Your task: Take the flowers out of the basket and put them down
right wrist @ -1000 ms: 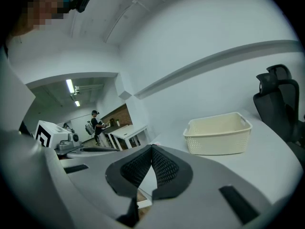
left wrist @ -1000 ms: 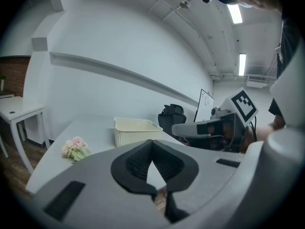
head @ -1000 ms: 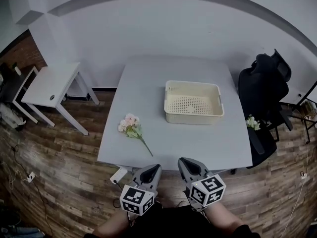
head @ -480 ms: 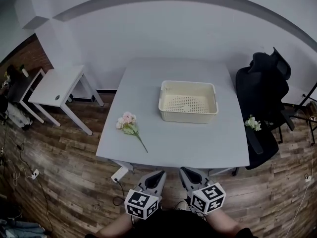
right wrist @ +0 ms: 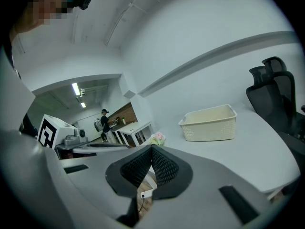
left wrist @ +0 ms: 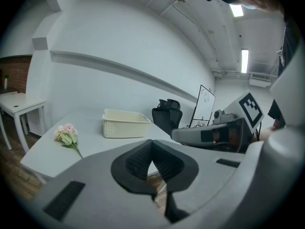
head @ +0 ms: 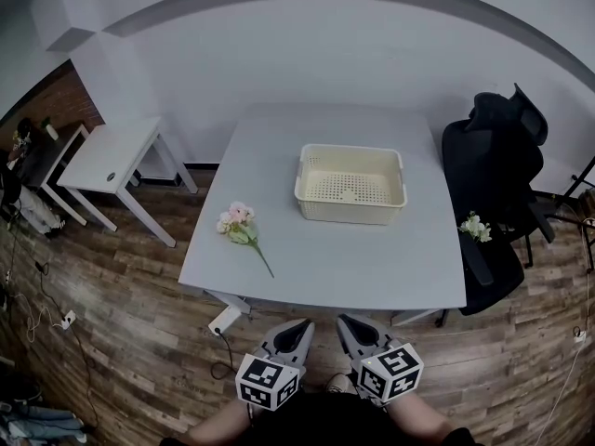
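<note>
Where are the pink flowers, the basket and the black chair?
pink flowers [head: 237, 219], head view, on the blossoms.
basket [head: 349, 212], head view, on its near wall.
black chair [head: 497, 151], head view, on the backrest.

The surface [head: 325, 258] is pale grey, and the basket [head: 351, 210] on it is cream, its walls and bottom dotted with a fine grid of holes. The flowers [head: 238, 223] are soft pink with green leaves and stem (a second bunch [head: 475, 228], white and green, shows against the black chair [head: 493, 156]). The floor [head: 112, 314] is dark brown wood planking. The left claw [head: 302, 326] and right claw [head: 346, 322] are grey, with black ribbed pads [left wrist: 138, 162] and white cubes [head: 268, 381] bearing black square markers.
</note>
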Demonstrator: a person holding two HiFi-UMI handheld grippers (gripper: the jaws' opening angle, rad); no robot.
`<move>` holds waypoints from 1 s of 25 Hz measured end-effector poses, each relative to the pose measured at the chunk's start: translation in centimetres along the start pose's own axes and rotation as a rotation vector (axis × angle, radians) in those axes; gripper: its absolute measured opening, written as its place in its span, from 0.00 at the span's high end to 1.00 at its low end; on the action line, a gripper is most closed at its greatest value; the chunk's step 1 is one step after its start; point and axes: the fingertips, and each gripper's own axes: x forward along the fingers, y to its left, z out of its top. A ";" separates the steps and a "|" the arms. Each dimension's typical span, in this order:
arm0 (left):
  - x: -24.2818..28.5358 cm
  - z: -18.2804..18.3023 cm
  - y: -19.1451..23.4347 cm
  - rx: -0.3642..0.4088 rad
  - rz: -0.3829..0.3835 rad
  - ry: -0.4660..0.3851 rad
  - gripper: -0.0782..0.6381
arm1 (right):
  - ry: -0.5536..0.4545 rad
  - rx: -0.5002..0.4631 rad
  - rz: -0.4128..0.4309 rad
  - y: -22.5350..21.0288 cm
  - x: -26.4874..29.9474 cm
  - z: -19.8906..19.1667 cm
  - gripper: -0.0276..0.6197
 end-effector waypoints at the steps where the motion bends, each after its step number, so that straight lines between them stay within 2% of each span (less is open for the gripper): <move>1: 0.0 0.0 -0.1 0.001 0.000 -0.002 0.88 | 0.000 0.001 0.001 0.0 -0.1 0.0 0.92; 25: 0.7 0.5 -1.1 0.025 -0.006 -0.007 0.88 | -0.002 0.009 -0.012 -0.9 -1.0 0.0 0.92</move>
